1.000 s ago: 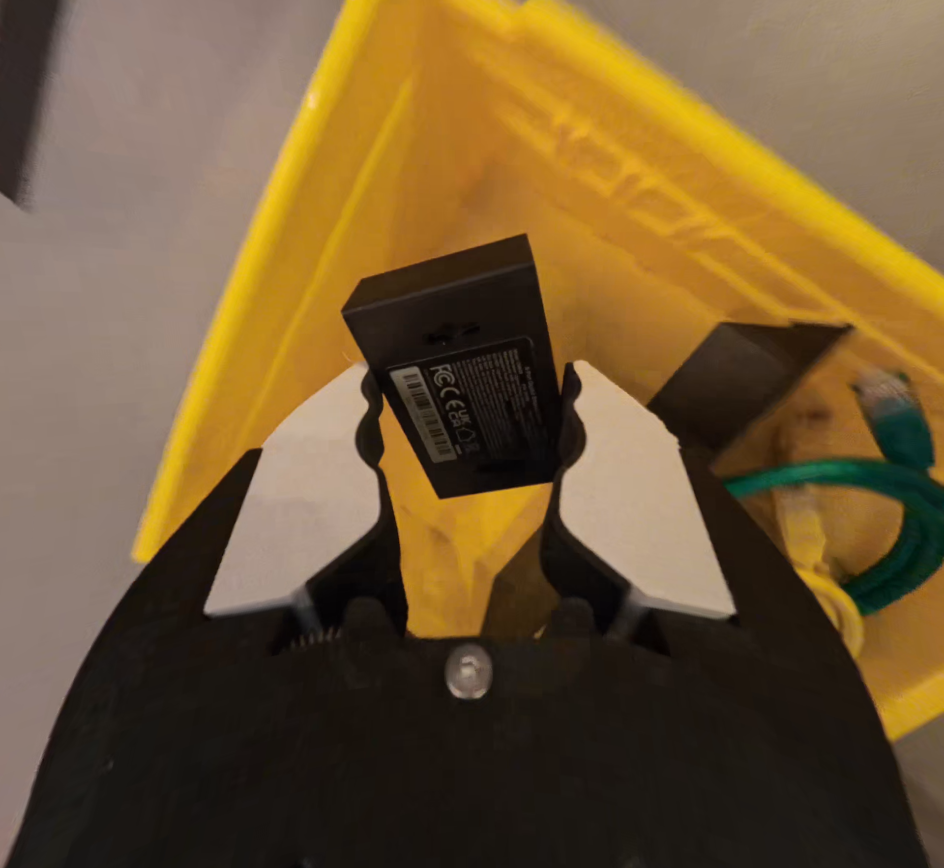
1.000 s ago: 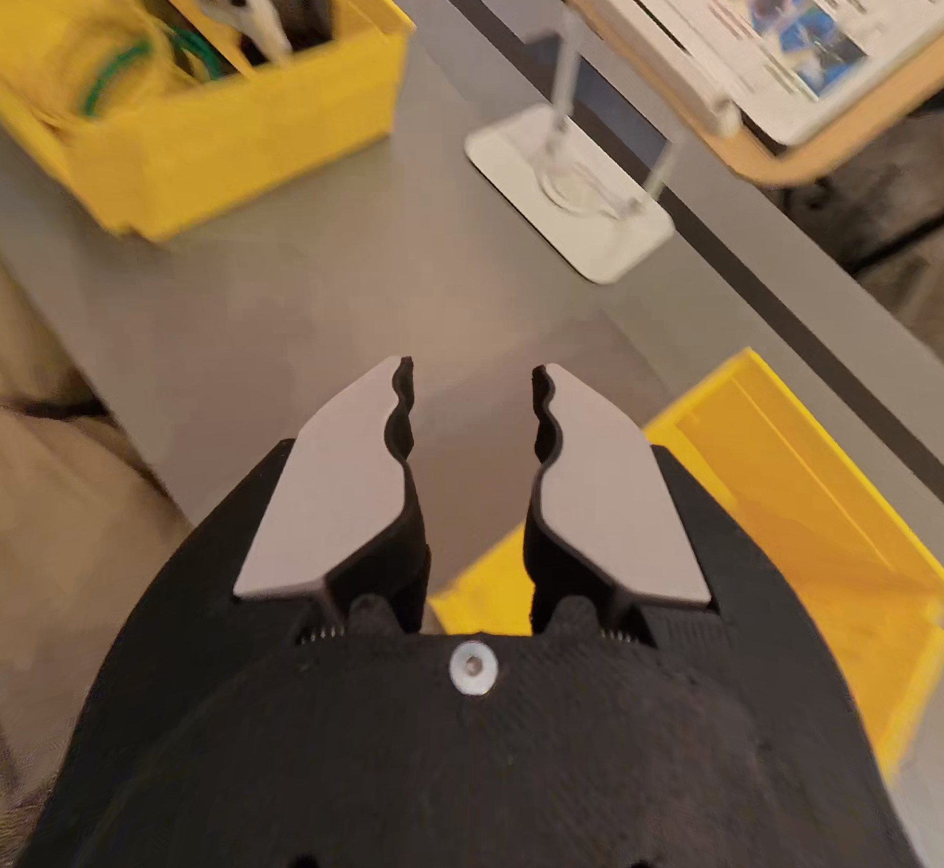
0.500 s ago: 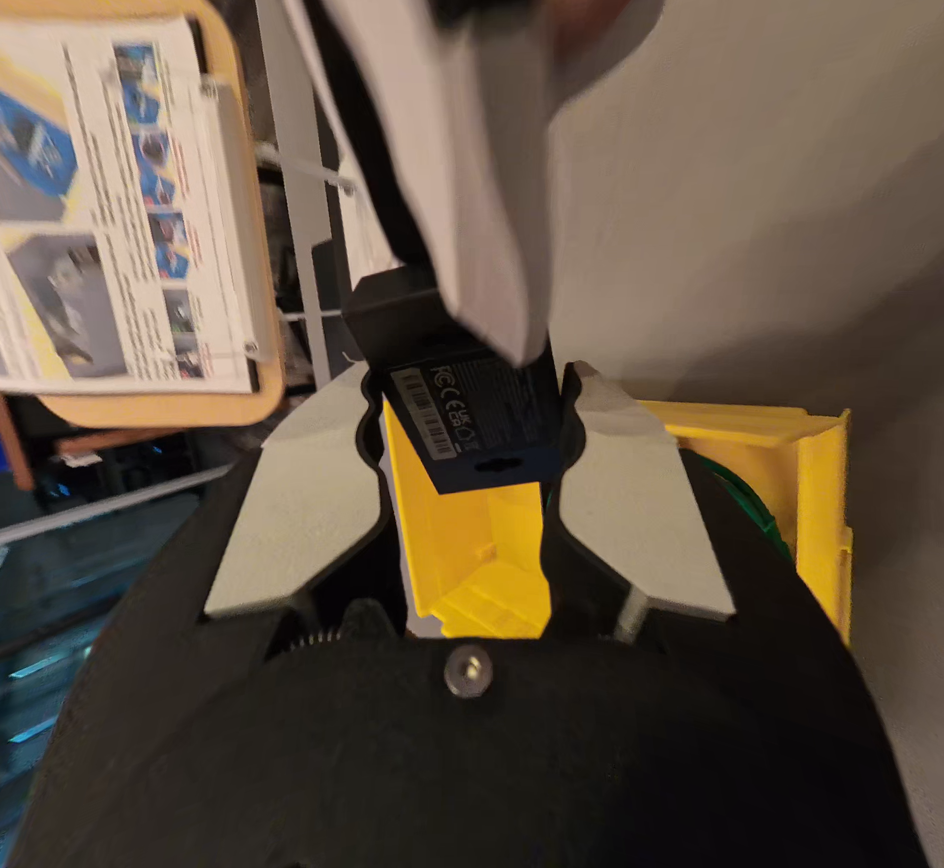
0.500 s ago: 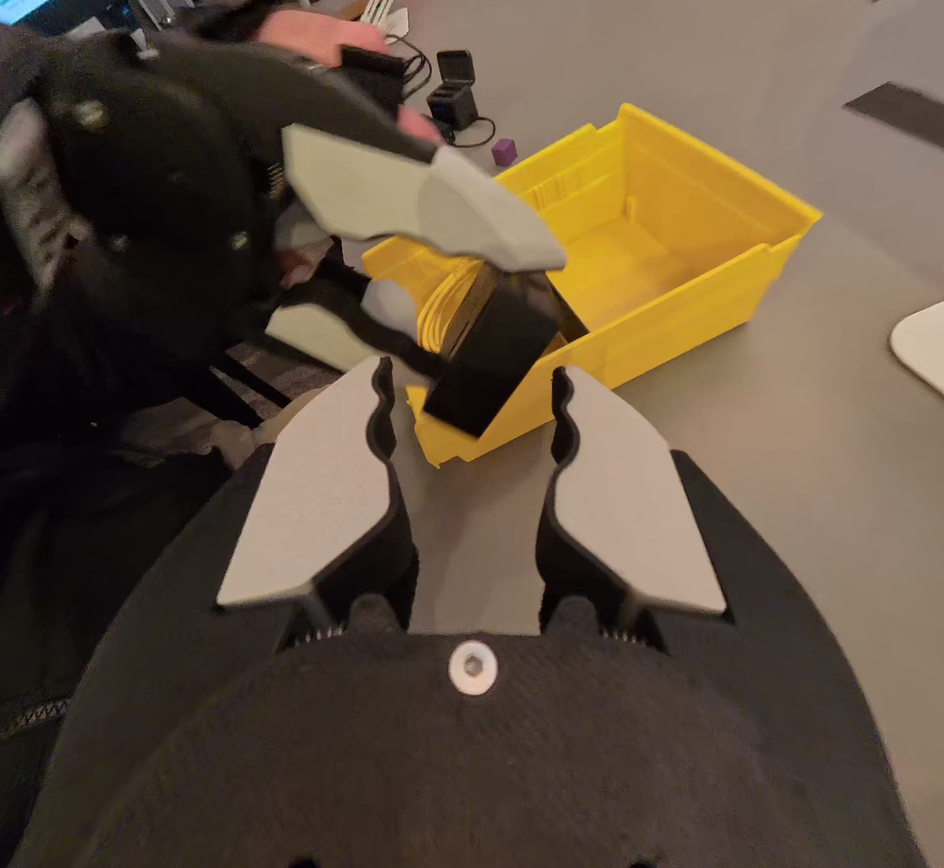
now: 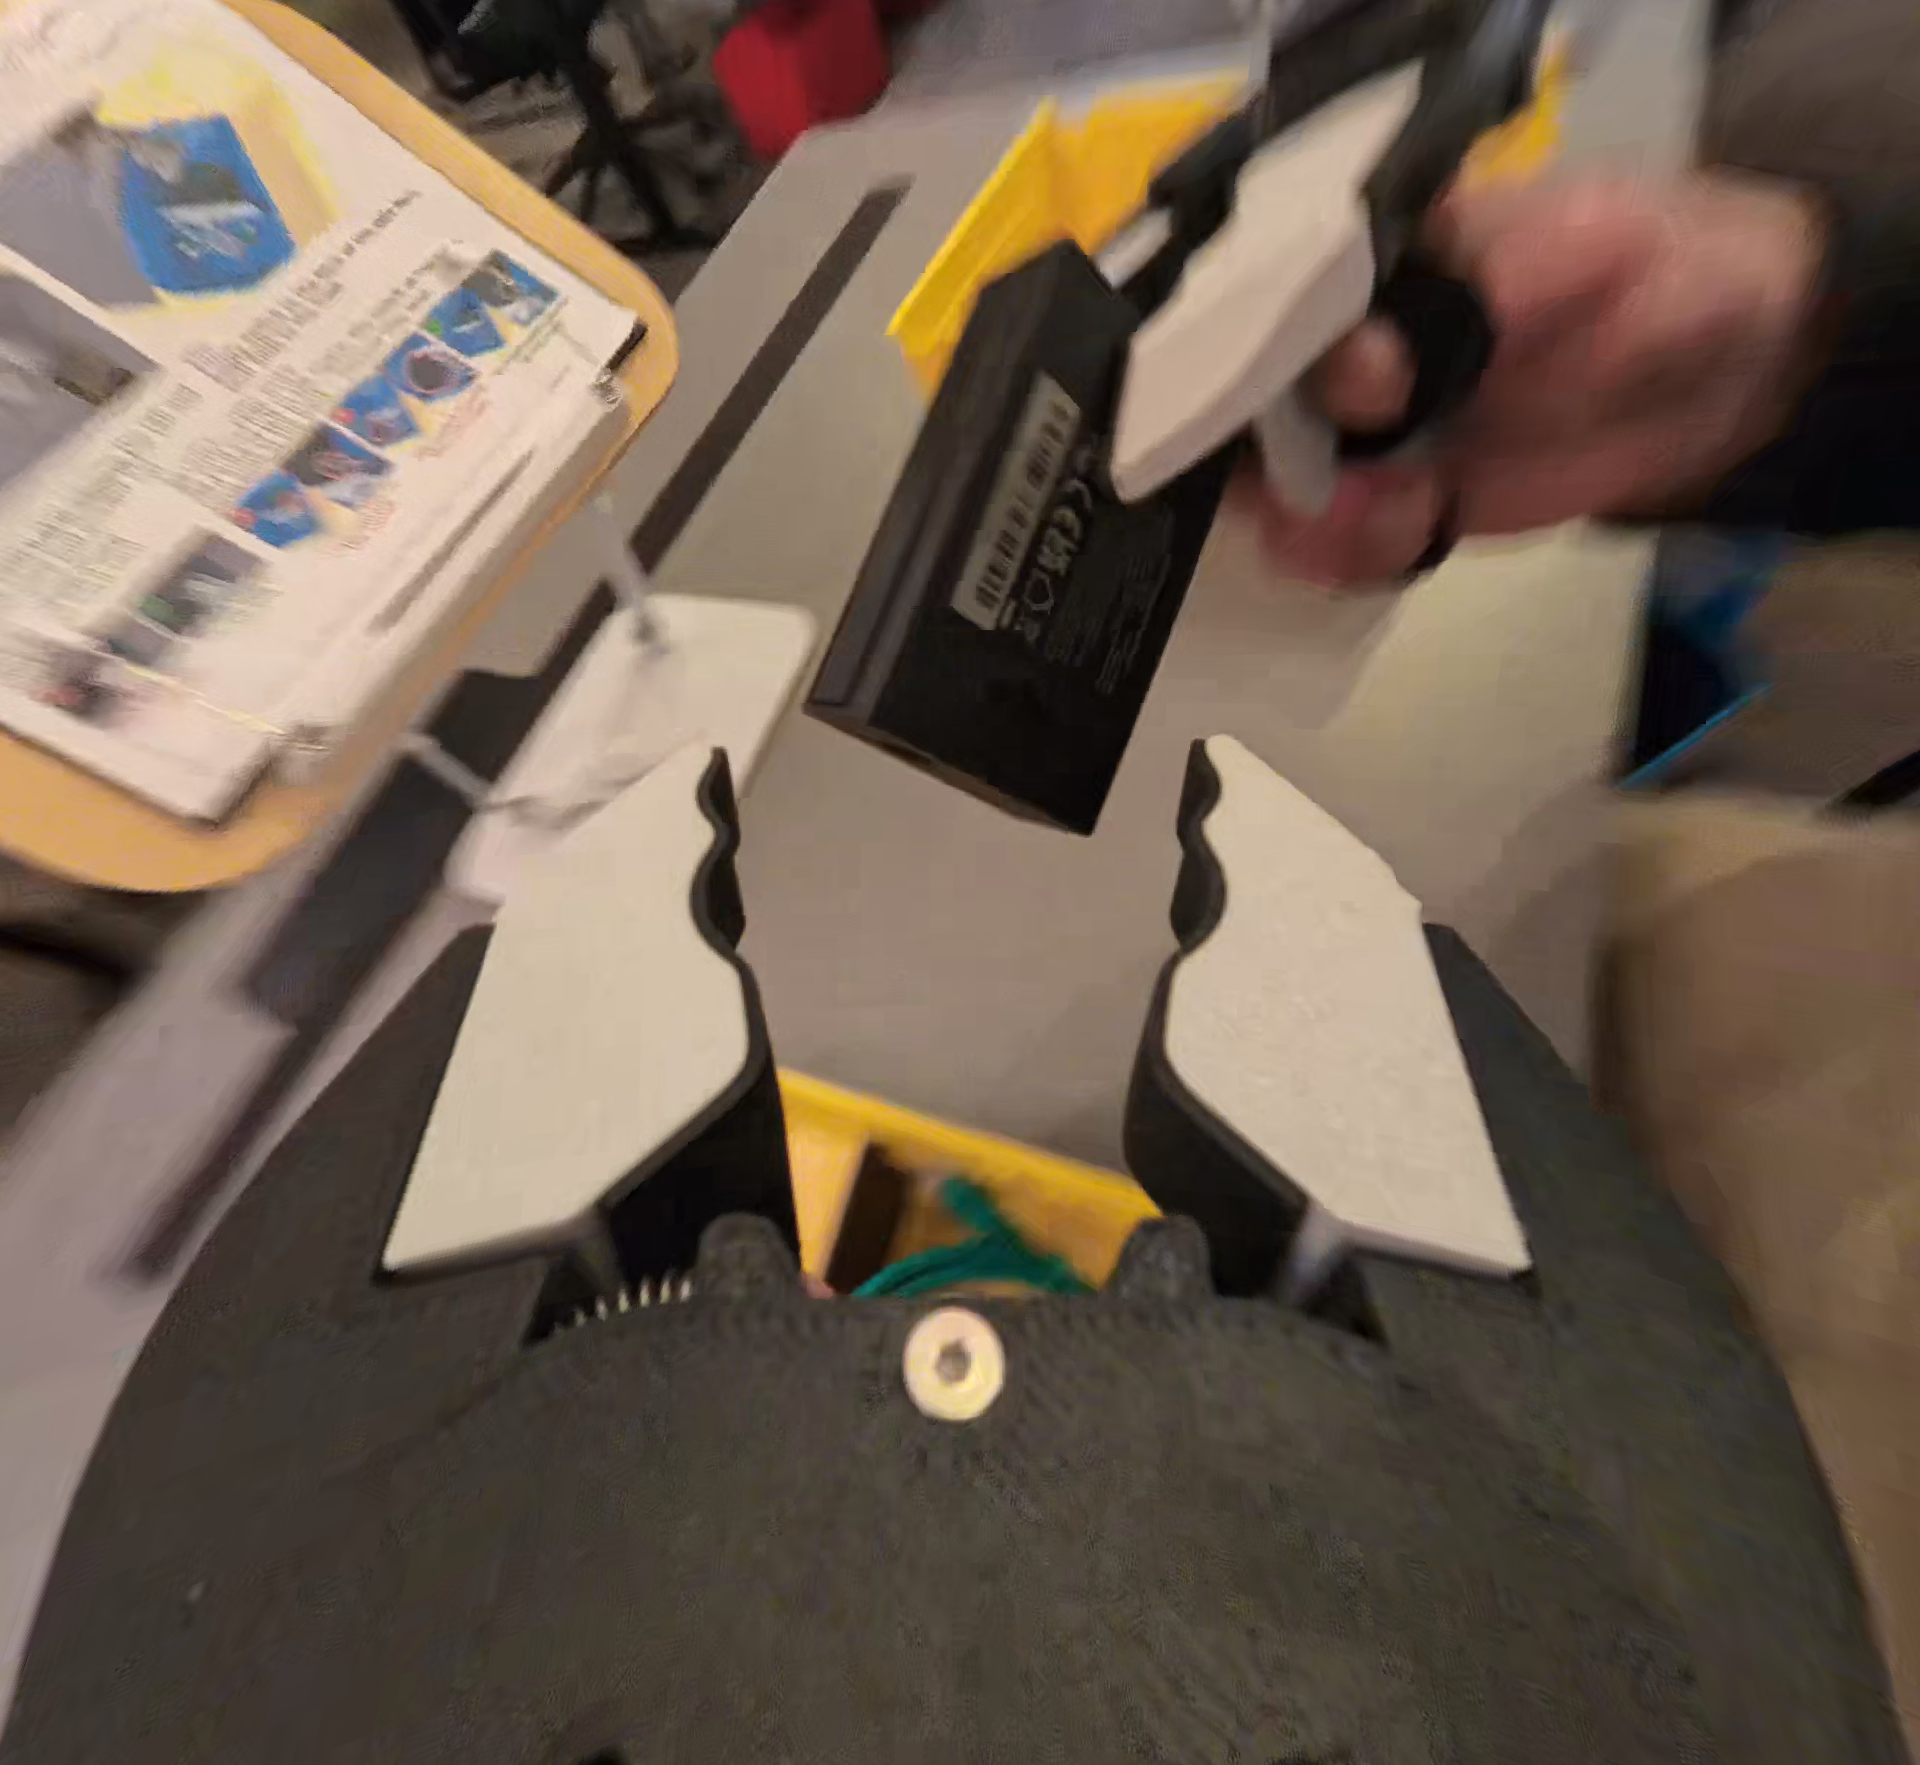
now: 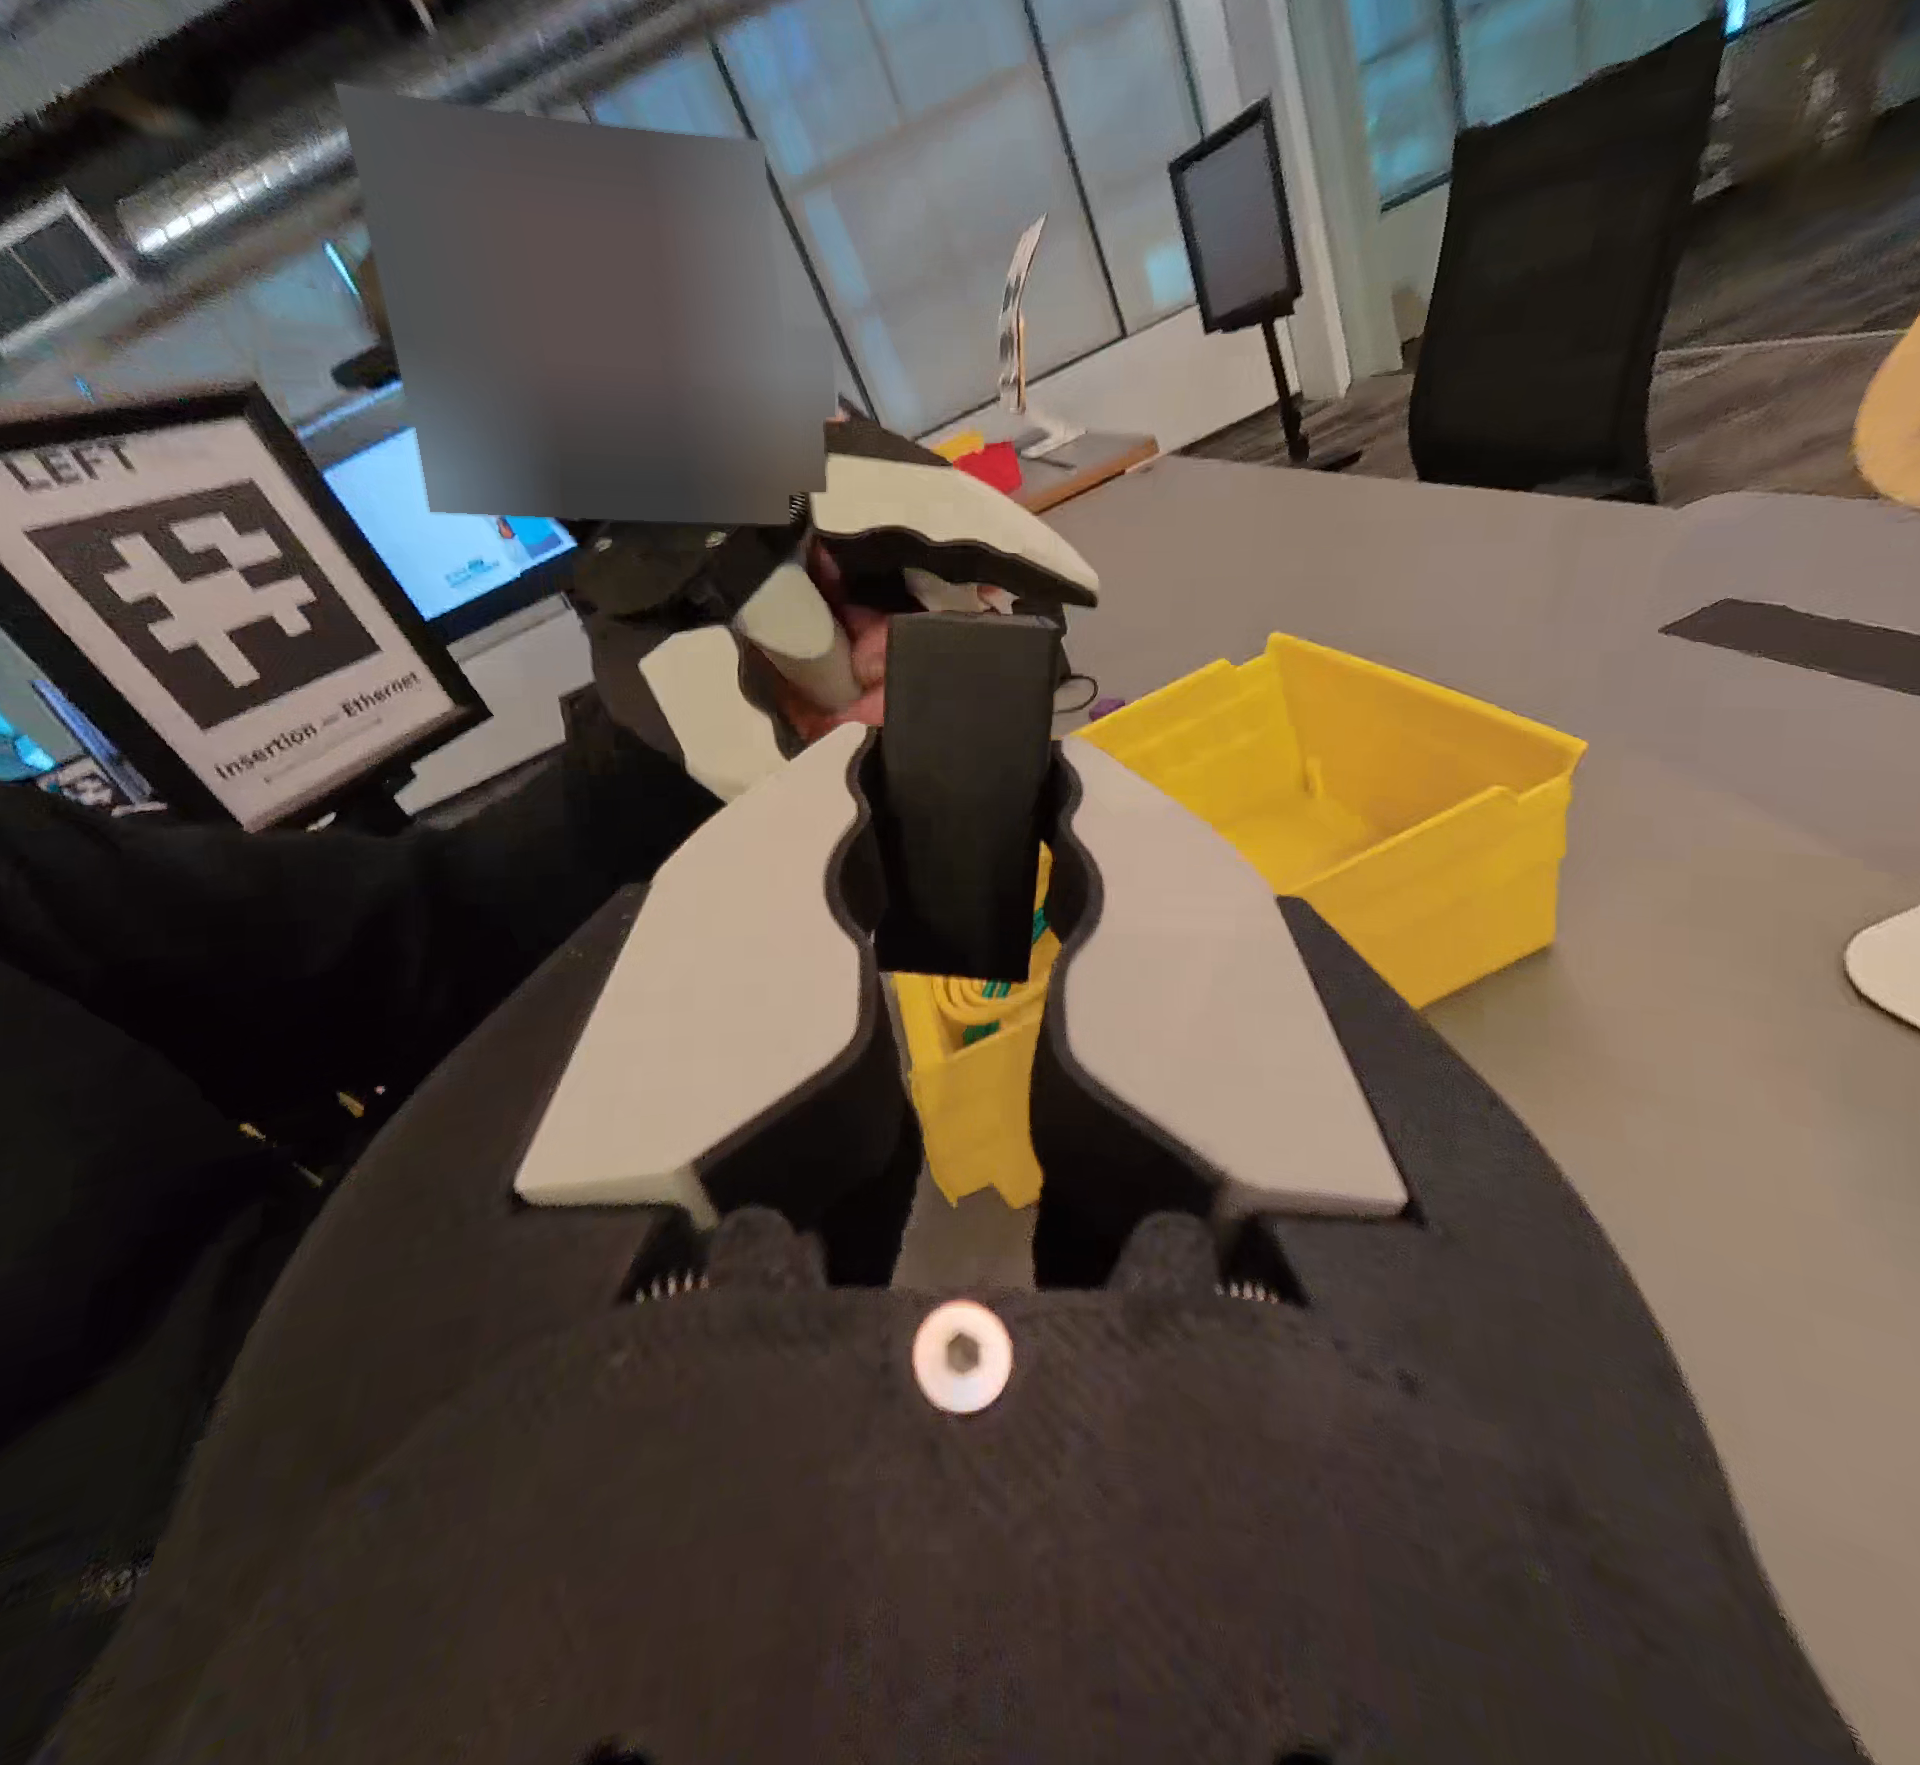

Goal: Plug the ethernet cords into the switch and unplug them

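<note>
The black switch [image 6: 966,728] stands upright between my right gripper's [image 6: 966,759] jaws, which are shut on its lower part. In the left wrist view the switch [image 5: 966,635] hangs in the air, label side up, held at its far end by the right gripper's fingers [image 5: 1236,333]. My left gripper [image 5: 956,780] is open and empty, just below and short of the switch. The left gripper's fingers [image 6: 935,520] show spread apart just behind the switch. Green cord [image 5: 966,1258] lies in a yellow bin [image 5: 1039,1165] under my left gripper; yellow and green cords [image 6: 987,998] show below the switch.
The yellow bin [image 6: 1455,832] sits on a grey table [image 6: 1558,1144]. A second yellow bin [image 5: 1039,188] lies farther off. A tilted document stand [image 5: 312,427] with a white base [image 5: 665,676] is at left. A person's hand [image 5: 1558,365] holds the right gripper. A framed sign [image 6: 208,593] stands nearby. The left gripper's tips are roughly 4 centimetres from the right gripper's.
My left gripper lifted the switch out of the bin and let go of it. My right gripper swung over, closed on the switch and now holds it.
</note>
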`<action>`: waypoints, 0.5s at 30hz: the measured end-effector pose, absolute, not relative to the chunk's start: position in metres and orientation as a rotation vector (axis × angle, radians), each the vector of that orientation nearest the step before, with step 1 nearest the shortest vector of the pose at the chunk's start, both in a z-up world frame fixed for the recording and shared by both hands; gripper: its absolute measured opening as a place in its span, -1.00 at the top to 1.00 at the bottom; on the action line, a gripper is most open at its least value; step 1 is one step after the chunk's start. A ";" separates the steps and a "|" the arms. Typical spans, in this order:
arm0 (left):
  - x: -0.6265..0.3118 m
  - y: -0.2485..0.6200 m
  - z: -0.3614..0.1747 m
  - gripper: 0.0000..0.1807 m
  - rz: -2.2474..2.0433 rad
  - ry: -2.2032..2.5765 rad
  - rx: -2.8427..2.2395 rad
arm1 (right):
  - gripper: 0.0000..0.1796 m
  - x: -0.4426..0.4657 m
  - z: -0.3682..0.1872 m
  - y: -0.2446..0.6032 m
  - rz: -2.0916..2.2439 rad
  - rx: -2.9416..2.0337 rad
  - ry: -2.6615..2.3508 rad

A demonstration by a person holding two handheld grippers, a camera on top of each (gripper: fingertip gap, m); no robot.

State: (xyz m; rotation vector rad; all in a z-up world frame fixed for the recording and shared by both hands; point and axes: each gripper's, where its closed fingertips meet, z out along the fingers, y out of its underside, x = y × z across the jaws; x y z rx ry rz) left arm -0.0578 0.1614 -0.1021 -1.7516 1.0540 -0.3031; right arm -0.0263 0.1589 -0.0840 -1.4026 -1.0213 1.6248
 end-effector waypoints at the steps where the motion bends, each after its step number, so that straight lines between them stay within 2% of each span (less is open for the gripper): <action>1: -0.054 0.160 -0.100 0.12 -0.486 0.981 -1.765 | 0.70 -0.024 -0.081 0.160 1.634 -1.383 -1.002; 3: -0.043 0.156 -0.105 0.13 -0.782 0.901 -1.780 | 0.70 -0.019 -0.071 0.159 1.658 -1.279 -0.966; 5: -0.029 0.149 -0.105 0.23 -1.004 0.858 -1.728 | 0.70 -0.018 -0.066 0.154 1.686 -1.215 -0.953; 8: -0.020 0.144 -0.095 0.66 -1.188 0.790 -1.614 | 0.70 -0.020 -0.064 0.148 1.673 -1.141 -0.956; 15: -0.033 0.137 -0.074 0.71 -1.169 0.831 -1.553 | 0.70 -0.029 -0.085 0.134 1.699 -1.226 -1.134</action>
